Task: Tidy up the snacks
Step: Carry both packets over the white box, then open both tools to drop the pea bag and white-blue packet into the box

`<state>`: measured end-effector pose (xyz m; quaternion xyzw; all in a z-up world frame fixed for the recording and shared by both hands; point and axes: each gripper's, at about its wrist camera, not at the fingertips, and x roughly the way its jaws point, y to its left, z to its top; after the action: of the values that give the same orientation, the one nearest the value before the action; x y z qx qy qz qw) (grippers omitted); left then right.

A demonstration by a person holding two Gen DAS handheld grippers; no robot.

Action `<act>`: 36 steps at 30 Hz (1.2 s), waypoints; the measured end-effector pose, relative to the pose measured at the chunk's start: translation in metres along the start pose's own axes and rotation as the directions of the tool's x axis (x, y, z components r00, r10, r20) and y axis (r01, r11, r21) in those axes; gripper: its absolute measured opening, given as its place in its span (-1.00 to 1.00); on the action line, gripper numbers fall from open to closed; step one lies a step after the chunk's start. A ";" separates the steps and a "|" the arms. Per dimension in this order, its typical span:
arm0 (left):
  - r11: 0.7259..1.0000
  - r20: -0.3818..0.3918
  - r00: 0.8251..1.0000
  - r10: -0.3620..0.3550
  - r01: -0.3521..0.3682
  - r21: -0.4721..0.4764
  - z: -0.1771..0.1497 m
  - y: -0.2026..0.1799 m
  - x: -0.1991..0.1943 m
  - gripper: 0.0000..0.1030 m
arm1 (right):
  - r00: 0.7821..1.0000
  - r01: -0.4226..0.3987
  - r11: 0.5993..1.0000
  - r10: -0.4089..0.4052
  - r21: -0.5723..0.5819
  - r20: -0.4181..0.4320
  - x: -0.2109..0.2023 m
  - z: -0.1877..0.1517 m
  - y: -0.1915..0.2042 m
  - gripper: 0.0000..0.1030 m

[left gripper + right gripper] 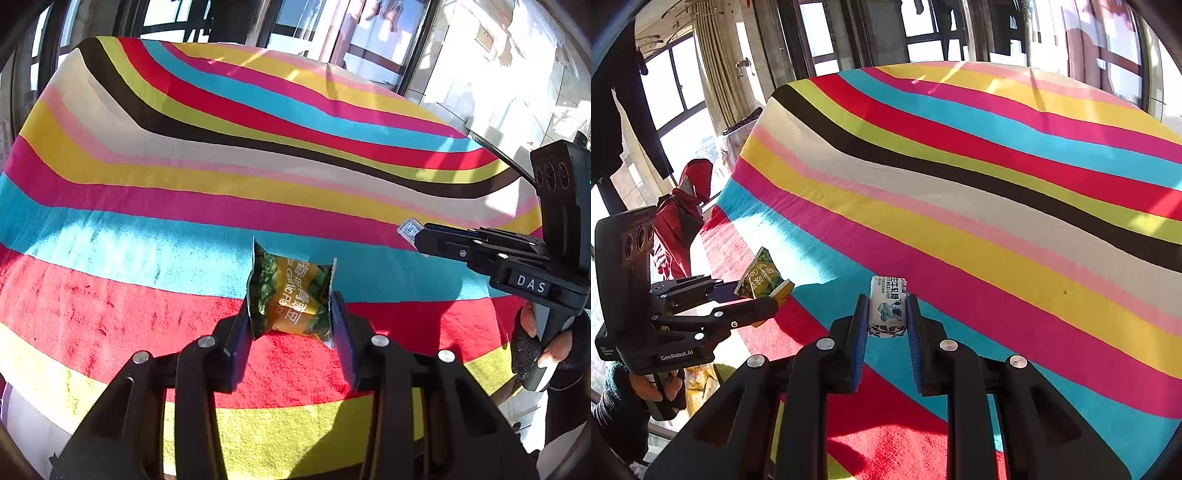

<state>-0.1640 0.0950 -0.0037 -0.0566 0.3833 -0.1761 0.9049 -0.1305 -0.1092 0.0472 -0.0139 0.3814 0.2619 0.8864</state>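
Observation:
My left gripper (291, 317) is shut on a green and yellow snack packet (291, 295) and holds it above the striped tablecloth (184, 184). The packet also shows in the right wrist view (761, 275), held by the left gripper (772, 295) at the left. My right gripper (886, 314) is shut on a small white and blue milk candy (887, 308) above the cloth. In the left wrist view the right gripper (413, 232) comes in from the right with the candy (409, 229) at its tip.
The striped cloth (997, 184) covers the whole table. A red object (683, 206) stands beyond the table's left edge. Yellow packets (700, 384) lie low at the left. Windows and curtains stand behind.

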 end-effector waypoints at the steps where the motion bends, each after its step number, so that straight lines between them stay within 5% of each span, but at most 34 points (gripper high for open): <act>1: 1.000 0.006 1.000 0.009 -0.008 -0.006 -0.005 0.004 -0.006 -0.22 | 1.000 -0.004 1.000 0.004 -0.008 -0.004 0.002 -0.001 0.006 -0.61; 21: 0.973 0.057 0.980 0.189 -0.179 -0.146 -0.053 0.064 -0.087 -0.22 | 0.981 -0.185 0.953 0.166 -0.241 -0.097 0.035 -0.005 0.132 -0.61; 36: 0.862 -0.027 0.922 0.385 -0.370 -0.345 -0.131 0.133 -0.157 -0.22 | 0.904 -0.416 0.790 0.306 -0.450 -0.297 0.066 -0.046 0.248 -0.61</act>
<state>-0.3215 0.2802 -0.0211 -0.1415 0.3923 0.0753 0.9057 -0.2418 0.1240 0.0129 -0.1984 0.3859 0.5145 0.7396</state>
